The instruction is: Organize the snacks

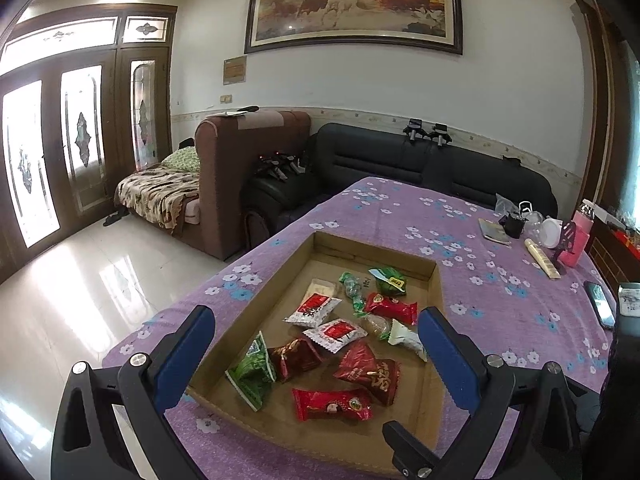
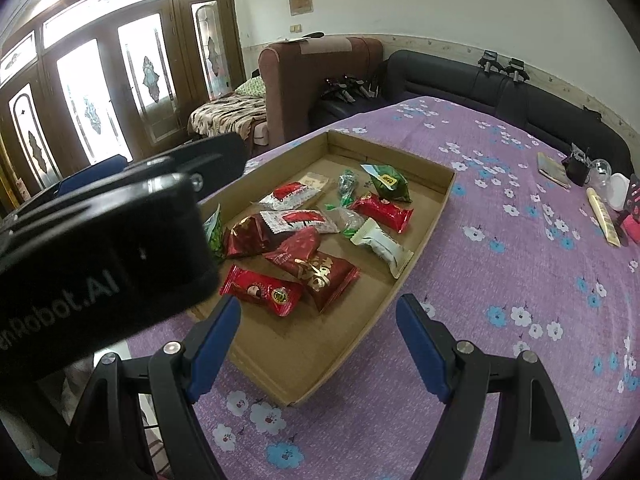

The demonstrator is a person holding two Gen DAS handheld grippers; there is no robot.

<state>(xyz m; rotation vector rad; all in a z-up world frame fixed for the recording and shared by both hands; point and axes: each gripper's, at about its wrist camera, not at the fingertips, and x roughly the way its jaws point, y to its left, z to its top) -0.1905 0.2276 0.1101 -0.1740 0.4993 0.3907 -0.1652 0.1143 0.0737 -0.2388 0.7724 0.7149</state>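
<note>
A shallow cardboard tray (image 1: 434, 280) lies on the purple flowered tablecloth and holds several wrapped snacks: red packets (image 1: 331, 405), a green packet (image 1: 252, 372), white-and-red packets (image 1: 314, 309) and a white packet (image 1: 406, 338). My left gripper (image 1: 318, 320) is open and empty, hovering above the tray's near end. In the right wrist view the tray (image 2: 436, 208) lies ahead with the same snacks, such as a red packet (image 2: 260, 290). My right gripper (image 2: 318, 312) is open and empty over the tray's near edge. The left gripper's black body (image 2: 100, 248) blocks the left of that view.
The purple tablecloth (image 1: 500, 320) stretches right. At its far right stand a notebook (image 1: 494, 231), a black cup (image 1: 514, 226), a cream tube (image 1: 542, 258), a pink bottle (image 1: 578, 236) and a phone (image 1: 600, 304). Sofas stand behind the table; tiled floor lies left.
</note>
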